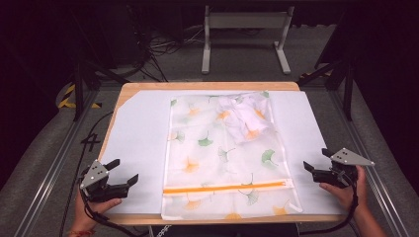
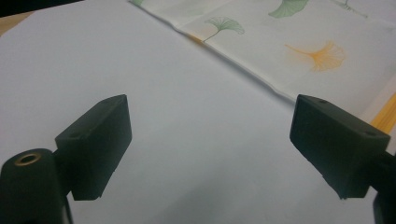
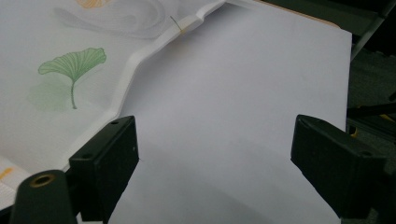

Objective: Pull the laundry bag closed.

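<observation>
We see the leaf-printed mesh bag (image 1: 225, 158) lying flat in the middle of the white sheet (image 1: 136, 143) with crumpled white cloth (image 1: 244, 116) inside, while the left gripper (image 1: 123, 174) and right gripper (image 1: 317, 160) stand wide apart and empty beside it.

A wooden tabletop (image 1: 129, 91) is standing on a grey carpeted floor (image 1: 44, 148), with a white sheet (image 1: 138, 148) covering most of it. Beyond the far edge, a pale metal frame (image 1: 244, 22) is resting on two long feet. Black cables (image 1: 165, 47) are lying tangled on the floor to its left. Dark stands (image 1: 79, 84) are rising at both sides, and yellow-and-black tape (image 1: 66, 96) is showing near the left one. Metal rails (image 1: 54, 168) are running along each side. Light is falling on the tabletop, while the far room is sitting in darkness.
</observation>
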`<state>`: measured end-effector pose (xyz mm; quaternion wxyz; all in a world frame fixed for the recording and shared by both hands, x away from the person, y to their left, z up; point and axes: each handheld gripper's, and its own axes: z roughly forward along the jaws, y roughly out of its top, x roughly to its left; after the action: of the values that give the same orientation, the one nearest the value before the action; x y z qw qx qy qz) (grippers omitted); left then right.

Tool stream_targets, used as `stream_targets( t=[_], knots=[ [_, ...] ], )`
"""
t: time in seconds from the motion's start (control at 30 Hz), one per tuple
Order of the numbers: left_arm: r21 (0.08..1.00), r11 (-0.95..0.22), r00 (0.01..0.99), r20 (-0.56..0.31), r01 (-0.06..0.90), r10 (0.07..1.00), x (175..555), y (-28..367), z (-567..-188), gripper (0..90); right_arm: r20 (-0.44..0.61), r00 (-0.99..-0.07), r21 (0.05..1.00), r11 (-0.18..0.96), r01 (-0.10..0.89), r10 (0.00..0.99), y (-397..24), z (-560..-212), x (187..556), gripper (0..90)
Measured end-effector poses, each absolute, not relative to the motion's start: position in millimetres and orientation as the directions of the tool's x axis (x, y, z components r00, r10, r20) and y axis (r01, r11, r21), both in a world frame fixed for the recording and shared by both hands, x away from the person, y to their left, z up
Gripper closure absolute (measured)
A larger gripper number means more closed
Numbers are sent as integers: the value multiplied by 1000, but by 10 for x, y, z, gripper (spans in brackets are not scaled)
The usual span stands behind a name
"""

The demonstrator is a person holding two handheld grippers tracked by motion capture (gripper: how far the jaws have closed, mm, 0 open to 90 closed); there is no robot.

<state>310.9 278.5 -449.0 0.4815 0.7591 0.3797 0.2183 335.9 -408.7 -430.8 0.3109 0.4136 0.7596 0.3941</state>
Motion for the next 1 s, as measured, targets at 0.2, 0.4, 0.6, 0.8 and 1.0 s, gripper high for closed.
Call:
stream_targets(
  t=[0.2, 0.4, 0.6, 0.8, 1.0],
  knots=[
    [892, -252, 609, -32, 375, 792, 3079, 2746, -4510, 111, -136, -454, 865, 329, 379, 881, -4109, -4305, 3312, 155],
    [895, -248, 610, -34, 371, 791, 3062, 2740, -4503, 104, -145, -445, 867, 331, 373, 884, -4078, -4287, 3242, 144],
    [893, -253, 611, -30, 371, 791, 3073, 2725, -4505, 102, -153, -444, 862, 340, 377, 883, -4050, -4295, 3223, 136],
    [888, -259, 608, -30, 381, 793, 3079, 2708, -4510, 105, -171, -454, 849, 365, 383, 874, -4014, -4325, 3223, 135],
    [883, -264, 607, -30, 389, 794, 3081, 2694, -4519, 105, -169, -475, 849, 373, 374, 863, -3983, -4312, 3198, 137]
  ],
)
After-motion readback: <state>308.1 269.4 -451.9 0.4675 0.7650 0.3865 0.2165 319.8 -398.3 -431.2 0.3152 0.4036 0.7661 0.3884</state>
